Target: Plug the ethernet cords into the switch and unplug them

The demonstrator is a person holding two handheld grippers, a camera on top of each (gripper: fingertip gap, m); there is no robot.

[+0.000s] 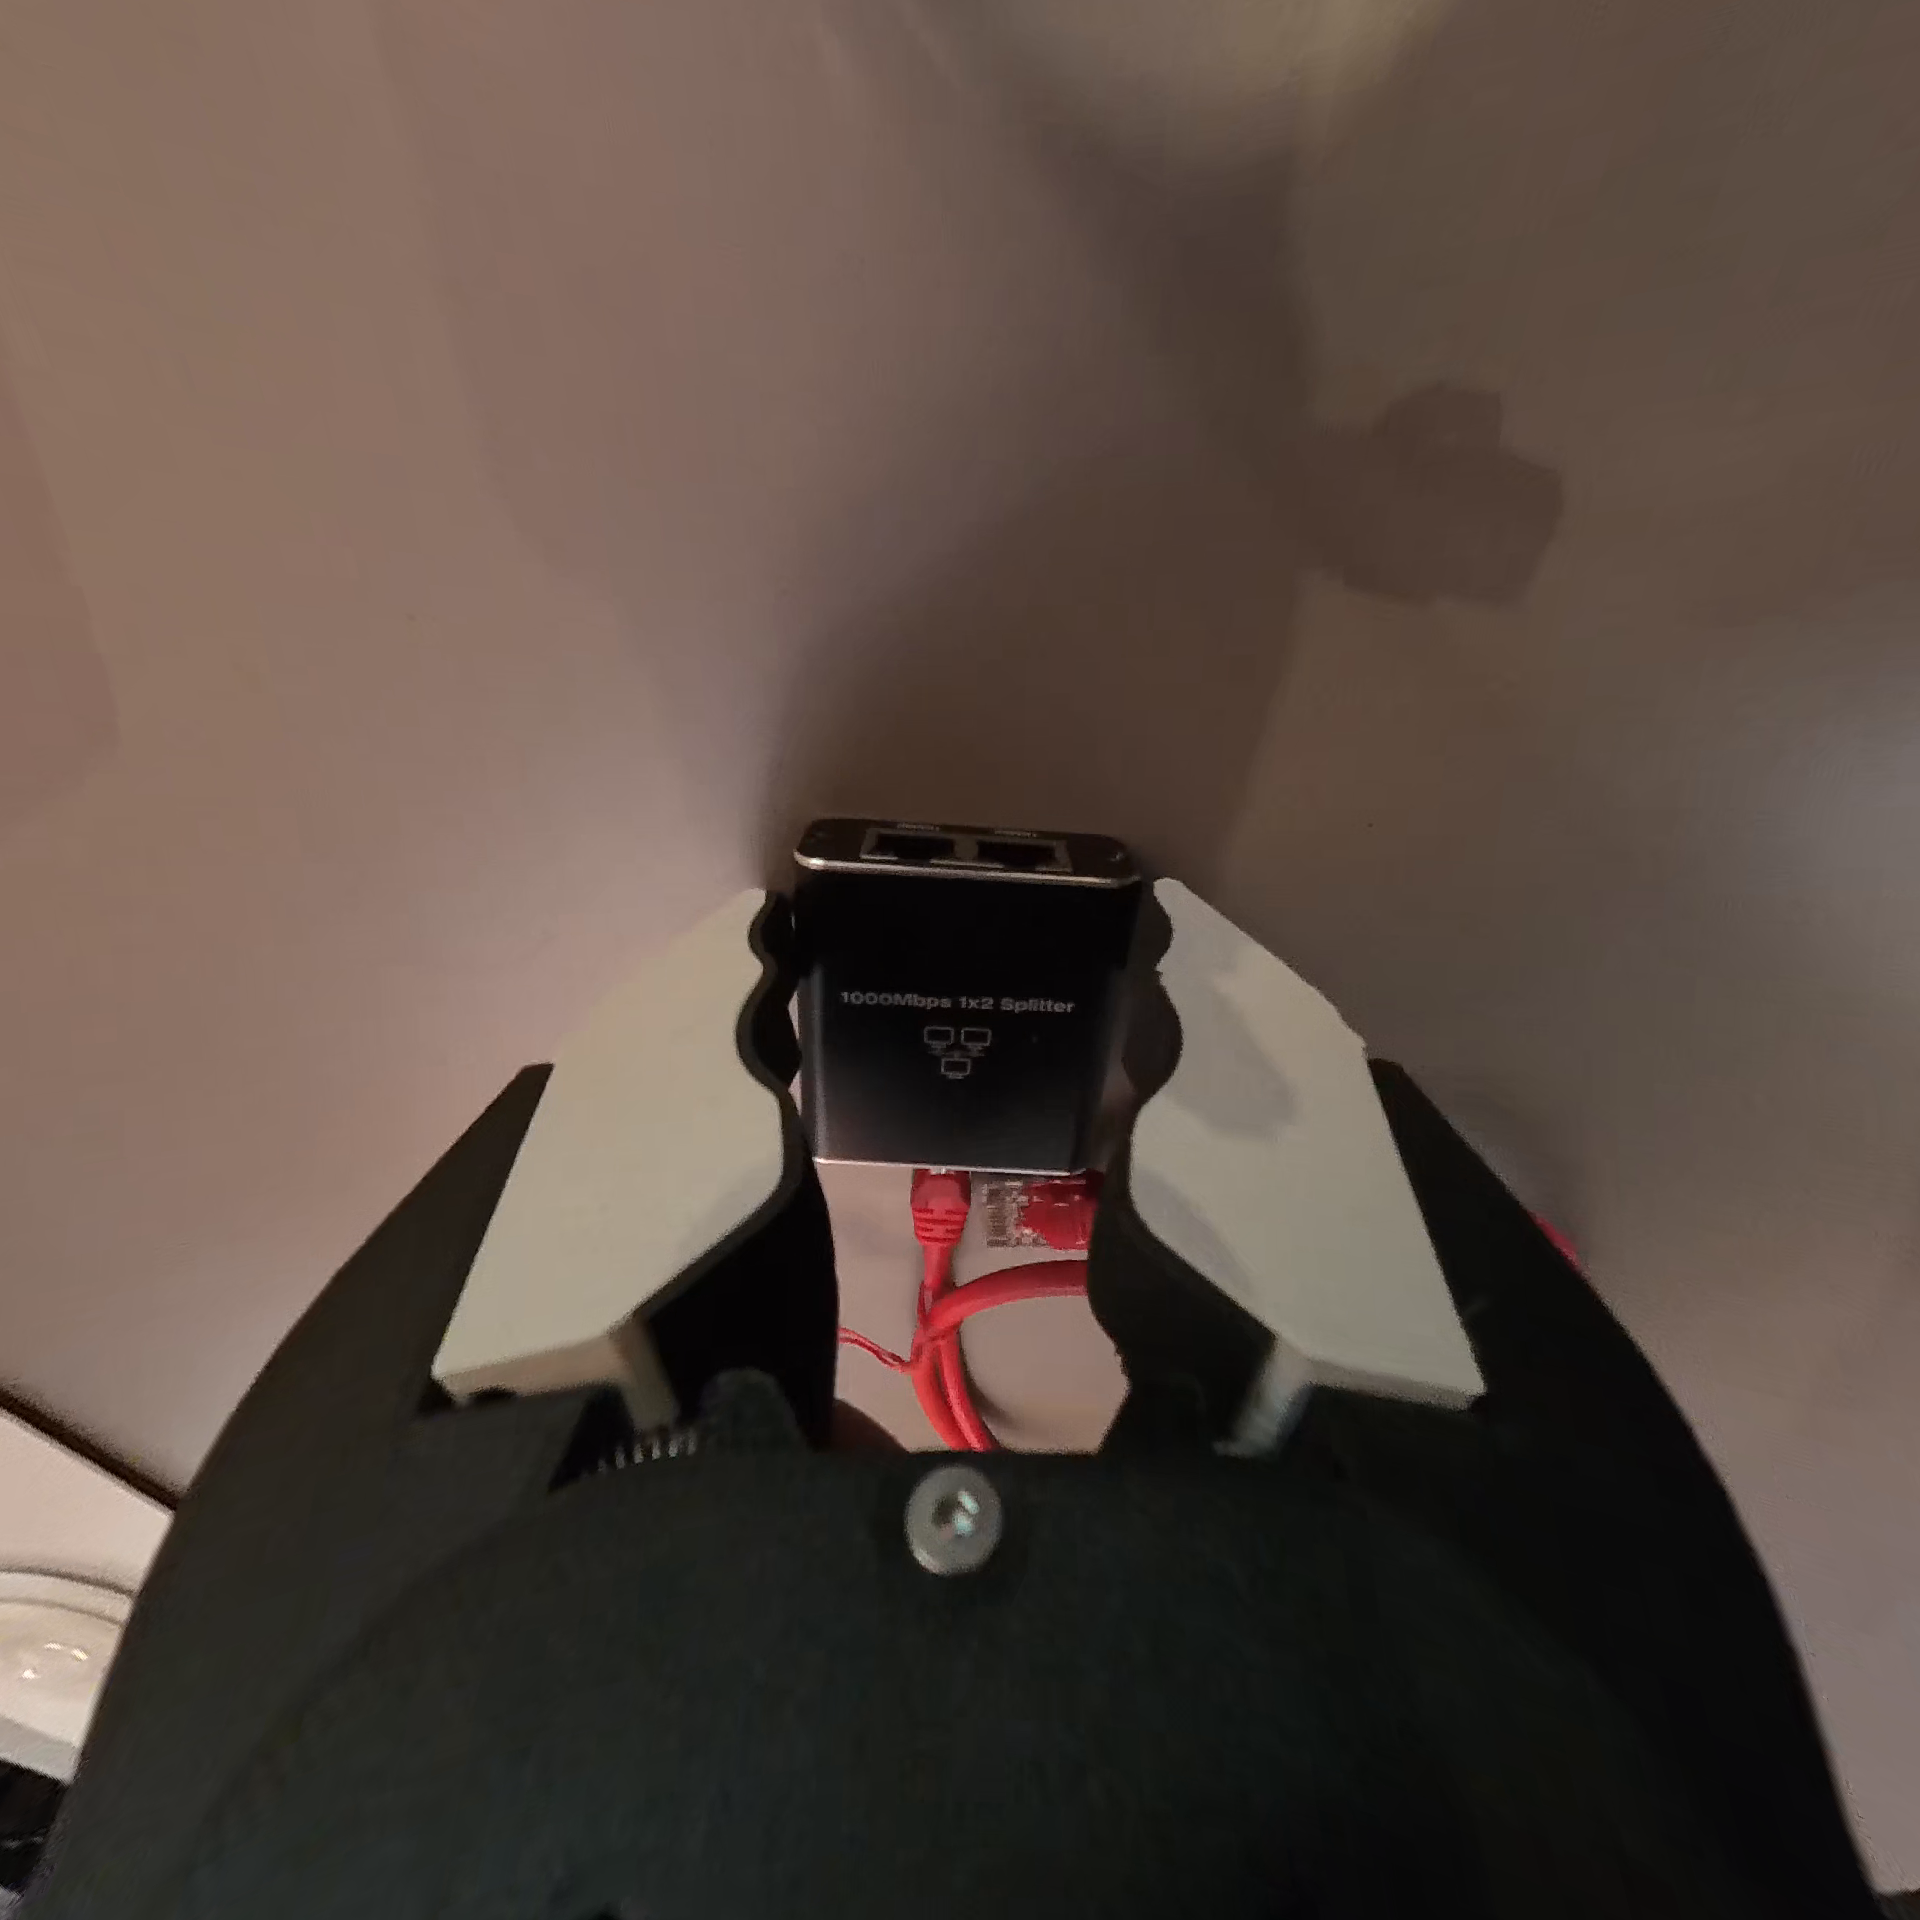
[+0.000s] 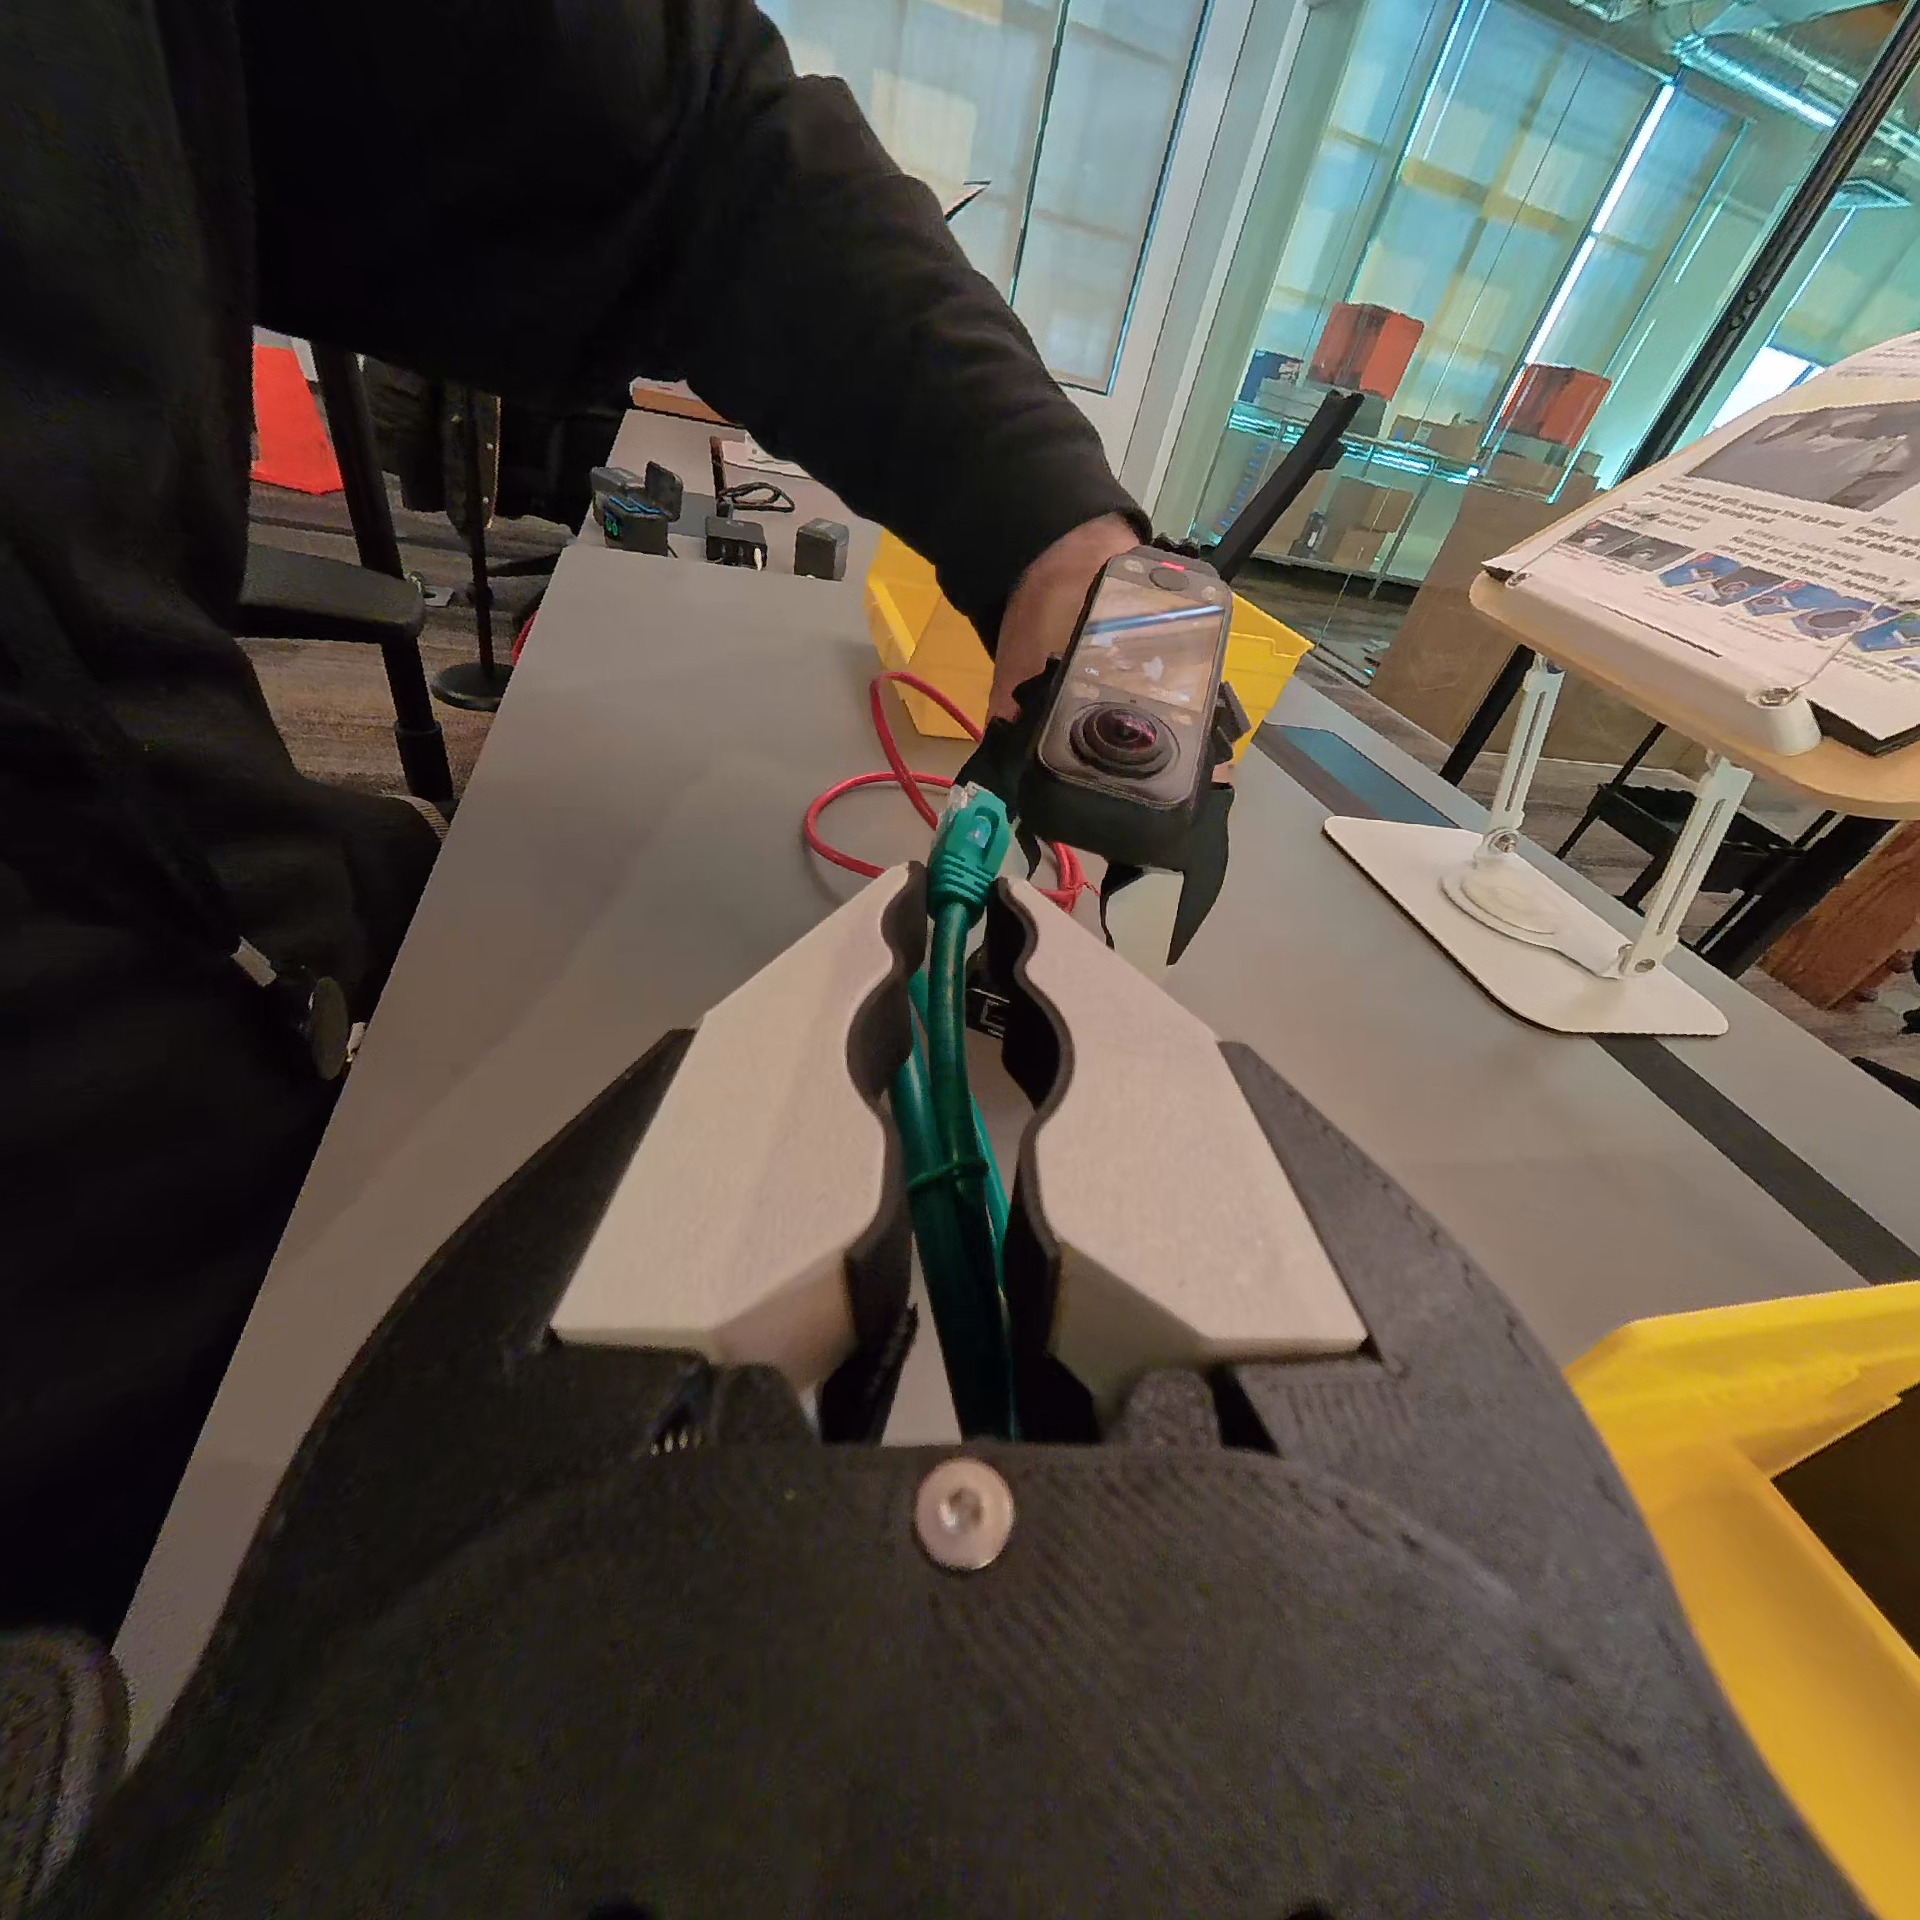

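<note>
In the left wrist view my left gripper (image 1: 966, 914) is shut on the black switch (image 1: 961, 1029), gripping its two sides. The switch's two ports (image 1: 966, 849) face away from me and are empty. A red cord (image 1: 951, 1340) with two red plugs (image 1: 940, 1216) lies on the table below it. In the right wrist view my right gripper (image 2: 961, 904) is shut on a green ethernet cord (image 2: 951, 1143). The cord's green plug (image 2: 971, 836) sticks out past the fingertips, close to the camera on the left gripper (image 2: 1132, 707), which points down at the table.
A grey table (image 2: 623, 883) carries the coiled red cord (image 2: 862, 800). A yellow bin (image 2: 935, 644) stands behind it and another yellow bin (image 2: 1714, 1507) at the near right. A white stand (image 2: 1507, 925) holding a printed sheet is at right. A person's black sleeve (image 2: 727, 312) reaches across. The grippers' ends are close to 20 cm from one another.
</note>
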